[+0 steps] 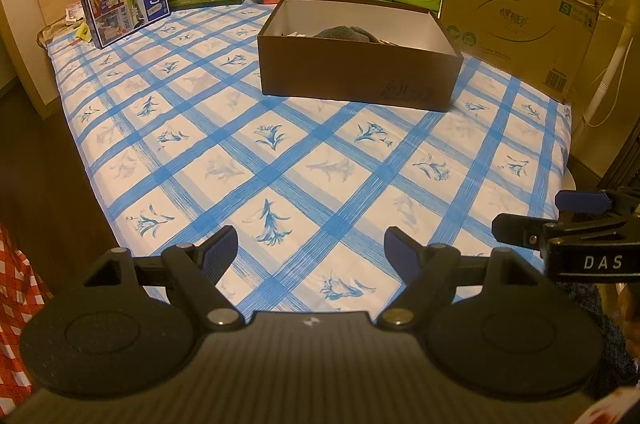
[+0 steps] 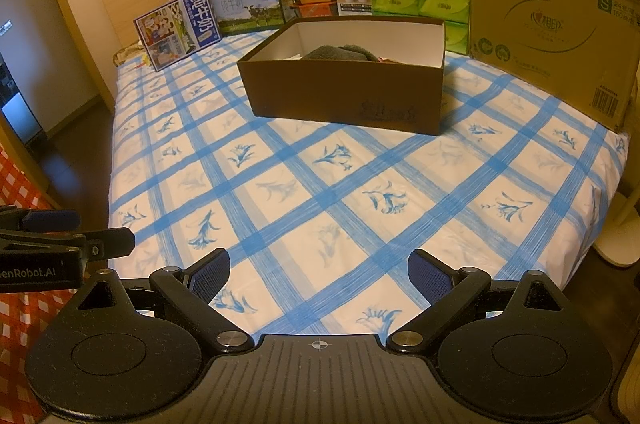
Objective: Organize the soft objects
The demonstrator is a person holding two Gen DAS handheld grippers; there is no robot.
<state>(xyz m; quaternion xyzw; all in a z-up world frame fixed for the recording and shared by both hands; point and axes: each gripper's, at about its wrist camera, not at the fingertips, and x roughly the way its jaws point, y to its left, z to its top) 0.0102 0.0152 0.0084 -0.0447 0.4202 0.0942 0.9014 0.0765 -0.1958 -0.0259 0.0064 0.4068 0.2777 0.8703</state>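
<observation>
Tongs: your left gripper (image 1: pixel 310 256) and right gripper (image 2: pixel 319 276) are both hanging spread wide with nothing between the fingers, low at the near edge of the bed, side by side.
Bed: the blue-checked sheet (image 1: pixel 280 160) is lying flat and bare between your tongs and the box, giving you open room; its left edge is dropping off to dark floor.
Carton: the large cardboard carton (image 2: pixel 552 8) is standing at the far right edge, just beside the box.
Box: the open brown box (image 2: pixel 344 92) is sitting mid-bed, well apart from both tongs.
Soft thing: a grey cloth (image 2: pixel 340 52) is lying inside the box, showing above its front wall.
</observation>
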